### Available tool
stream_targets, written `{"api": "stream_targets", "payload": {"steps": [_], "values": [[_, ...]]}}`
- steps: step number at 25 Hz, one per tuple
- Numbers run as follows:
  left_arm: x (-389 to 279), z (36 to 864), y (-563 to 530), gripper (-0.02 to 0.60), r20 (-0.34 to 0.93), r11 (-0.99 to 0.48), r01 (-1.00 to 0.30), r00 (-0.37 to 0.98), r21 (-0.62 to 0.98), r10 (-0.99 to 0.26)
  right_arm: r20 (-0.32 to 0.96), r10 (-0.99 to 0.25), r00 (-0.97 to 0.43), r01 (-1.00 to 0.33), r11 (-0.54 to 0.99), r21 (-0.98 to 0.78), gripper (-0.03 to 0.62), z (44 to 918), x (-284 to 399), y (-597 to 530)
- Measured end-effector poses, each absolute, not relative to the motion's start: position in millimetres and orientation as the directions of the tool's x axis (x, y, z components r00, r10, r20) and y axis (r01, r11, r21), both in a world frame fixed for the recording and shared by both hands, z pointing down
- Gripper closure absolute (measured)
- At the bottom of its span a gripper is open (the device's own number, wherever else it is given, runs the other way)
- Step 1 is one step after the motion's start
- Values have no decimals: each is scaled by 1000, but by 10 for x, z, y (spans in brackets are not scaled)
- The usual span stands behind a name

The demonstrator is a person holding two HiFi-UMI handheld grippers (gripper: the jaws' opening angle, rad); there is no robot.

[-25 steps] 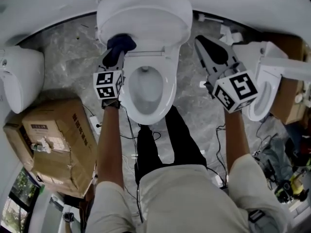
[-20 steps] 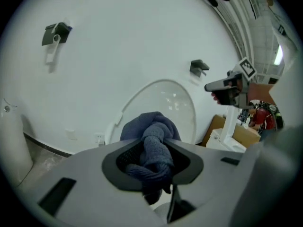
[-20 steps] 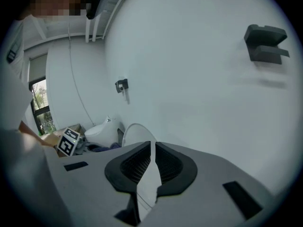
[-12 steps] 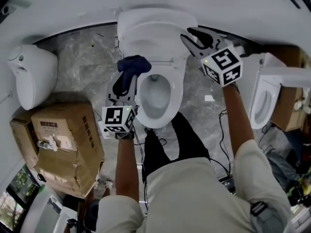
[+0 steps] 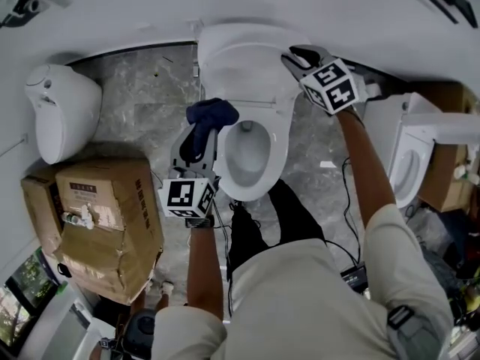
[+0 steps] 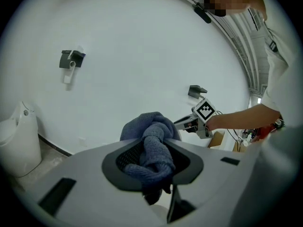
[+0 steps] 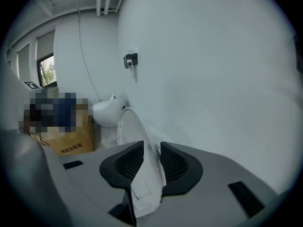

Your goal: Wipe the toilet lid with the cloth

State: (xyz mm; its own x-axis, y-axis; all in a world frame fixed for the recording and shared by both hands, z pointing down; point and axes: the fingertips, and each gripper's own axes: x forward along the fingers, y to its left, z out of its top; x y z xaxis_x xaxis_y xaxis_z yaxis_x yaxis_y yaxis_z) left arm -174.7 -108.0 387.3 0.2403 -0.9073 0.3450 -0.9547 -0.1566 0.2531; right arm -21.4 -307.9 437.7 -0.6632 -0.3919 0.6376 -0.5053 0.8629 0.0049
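The white toilet stands with its lid (image 5: 247, 58) raised against the wall above the open bowl (image 5: 259, 152). My left gripper (image 5: 204, 130) hovers over the bowl's left side, shut on a bunched dark blue cloth (image 5: 212, 113). In the left gripper view the cloth (image 6: 154, 145) bulges out between the pads, and the wall lies beyond. My right gripper (image 5: 294, 57) is at the lid's upper right edge. Its jaws are opening, with the thin lid edge (image 7: 130, 129) between the pads of the right gripper (image 7: 151, 162).
A second white toilet (image 5: 64, 111) stands at the left, with a cardboard box (image 5: 105, 216) below it. Another white fixture (image 5: 405, 163) is at the right. Cables (image 5: 337, 223) trail over the marble floor beside the person's legs.
The left gripper lifted the cloth off the toilet's back left and drew back toward the person. The right gripper swung left from beside the toilet to the lid's right edge.
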Motion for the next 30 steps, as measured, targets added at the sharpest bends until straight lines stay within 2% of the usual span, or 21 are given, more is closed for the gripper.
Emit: {"api": "stream_targets", "payload": {"steps": [5,17,30], "values": [[-1831,3782,-934,472,341,-141,-958,223,250,-913,661,-397,-636,-492,869,49,494,4402,-199,-3076],[-2048,3610,-394,472,344,-131,-961,212,243,-915,678,-303,-669,-488,868,-93,494,4268,-145,-2504],[-2107,3436,275,472,318,-191,-951,264,242,-911,752,-170,-638,-416,897,-150,461,4310,-22,-1190]]}}
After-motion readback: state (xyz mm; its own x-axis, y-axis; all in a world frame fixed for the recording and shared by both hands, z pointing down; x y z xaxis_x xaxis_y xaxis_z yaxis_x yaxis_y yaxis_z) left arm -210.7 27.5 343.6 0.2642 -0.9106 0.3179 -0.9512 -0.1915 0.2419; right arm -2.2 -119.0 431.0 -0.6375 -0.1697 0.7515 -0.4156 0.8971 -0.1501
